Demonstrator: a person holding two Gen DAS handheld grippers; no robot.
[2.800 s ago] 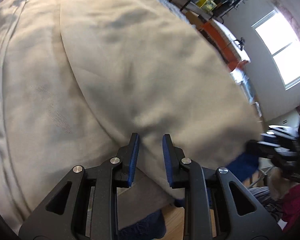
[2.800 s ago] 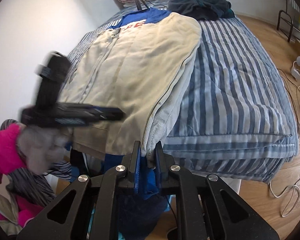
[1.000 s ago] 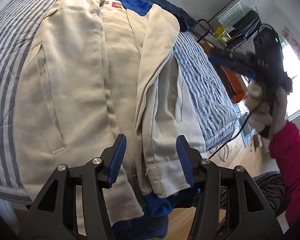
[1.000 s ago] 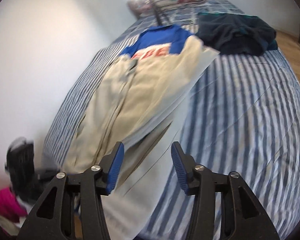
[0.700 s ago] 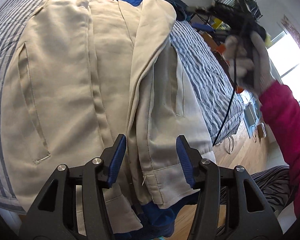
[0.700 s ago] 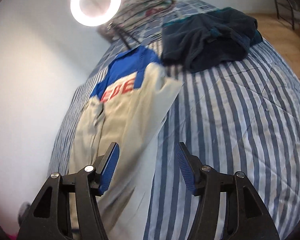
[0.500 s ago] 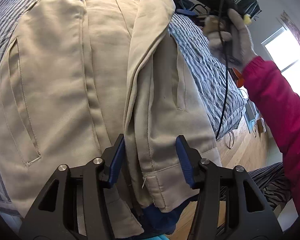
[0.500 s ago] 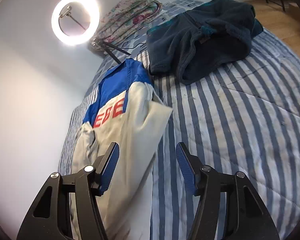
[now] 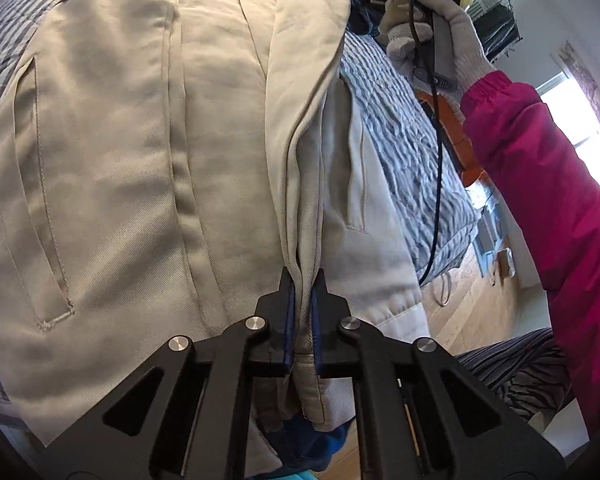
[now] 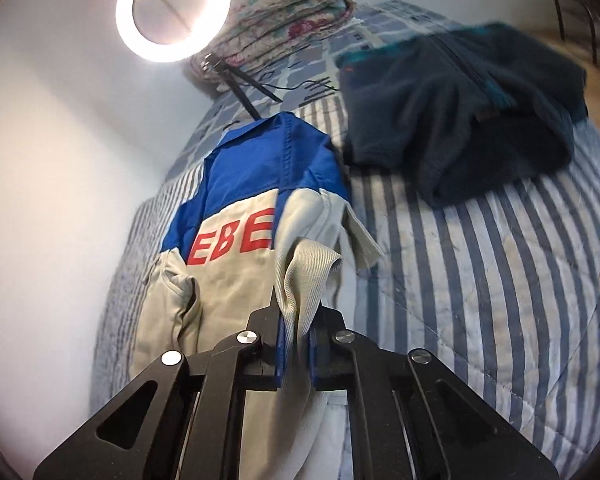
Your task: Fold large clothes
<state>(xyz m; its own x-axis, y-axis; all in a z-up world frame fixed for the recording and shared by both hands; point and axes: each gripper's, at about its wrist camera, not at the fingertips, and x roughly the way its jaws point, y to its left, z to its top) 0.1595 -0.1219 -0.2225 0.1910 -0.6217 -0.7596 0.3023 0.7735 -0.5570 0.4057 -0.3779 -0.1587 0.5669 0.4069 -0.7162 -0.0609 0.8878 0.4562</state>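
Left hand-held gripper (image 9: 303, 300): jaws just closed, pinching beige jacket (image 9: 120, 152) fold. Right hand-held gripper (image 10: 296, 332): just closed on jacket edge; gloved hand (image 9: 440, 36), pink sleeve (image 9: 540, 184).

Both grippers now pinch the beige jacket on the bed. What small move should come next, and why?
Probably lift both together and carry the pinched fold toward the jacket's middle. The left gripper clamps the jacket near its hem, the right gripper near its chest, so that edge is ready to fold over.

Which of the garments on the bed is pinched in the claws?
The beige jacket with red letters and blue shoulders; the dark fleece lies untouched farther up the bed.
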